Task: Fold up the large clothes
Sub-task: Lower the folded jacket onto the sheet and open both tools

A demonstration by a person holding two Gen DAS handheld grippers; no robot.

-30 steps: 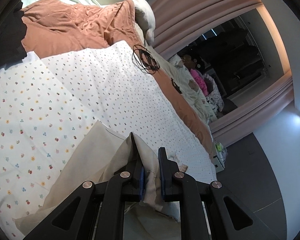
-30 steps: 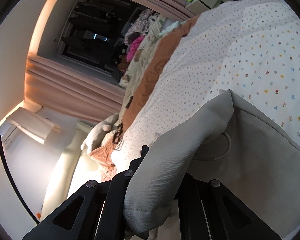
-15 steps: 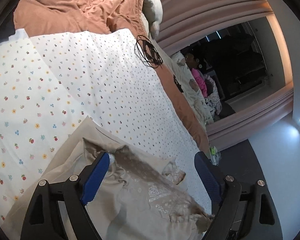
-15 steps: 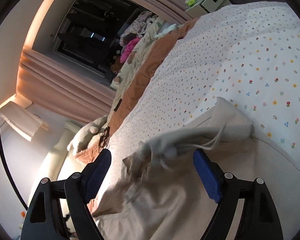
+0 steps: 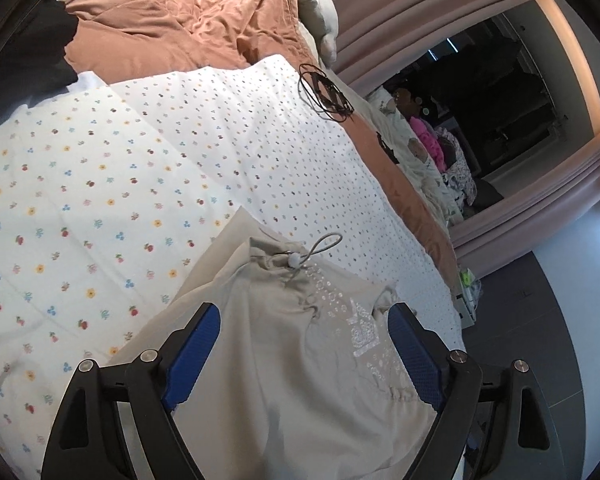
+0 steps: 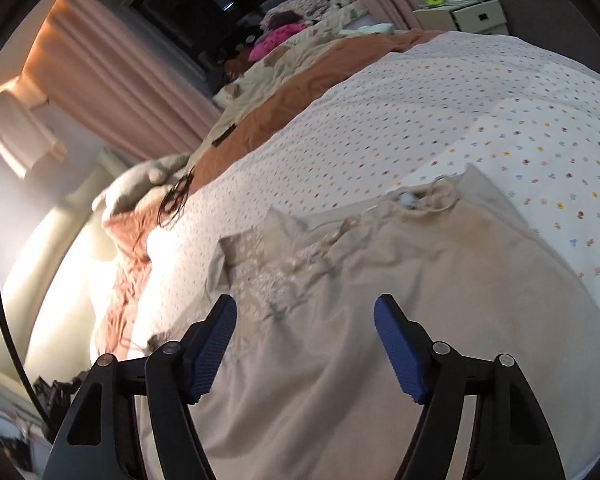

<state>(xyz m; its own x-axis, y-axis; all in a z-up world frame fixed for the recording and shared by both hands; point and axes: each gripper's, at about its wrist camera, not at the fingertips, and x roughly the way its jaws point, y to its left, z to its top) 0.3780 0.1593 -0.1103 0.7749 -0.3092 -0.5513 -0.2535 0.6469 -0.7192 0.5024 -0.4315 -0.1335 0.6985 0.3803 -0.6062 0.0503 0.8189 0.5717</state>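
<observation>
Beige garment [image 5: 284,360] lies on the bed [image 5: 100,200], soft, limp, light. Left gripper [image 5: 304,344] jaws wide, empty; right gripper [image 6: 306,340] jaws closing, empty. I'd pinch hem corners.

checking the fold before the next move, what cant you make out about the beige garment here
- Beige garment, left wrist view: near part cut off by the bottom edge and hidden behind the gripper's frame.
- Same garment, right wrist view: lace trim motion-blurred, pattern unreadable.
- Both views: layers beneath hidden by the top fabric.
</observation>
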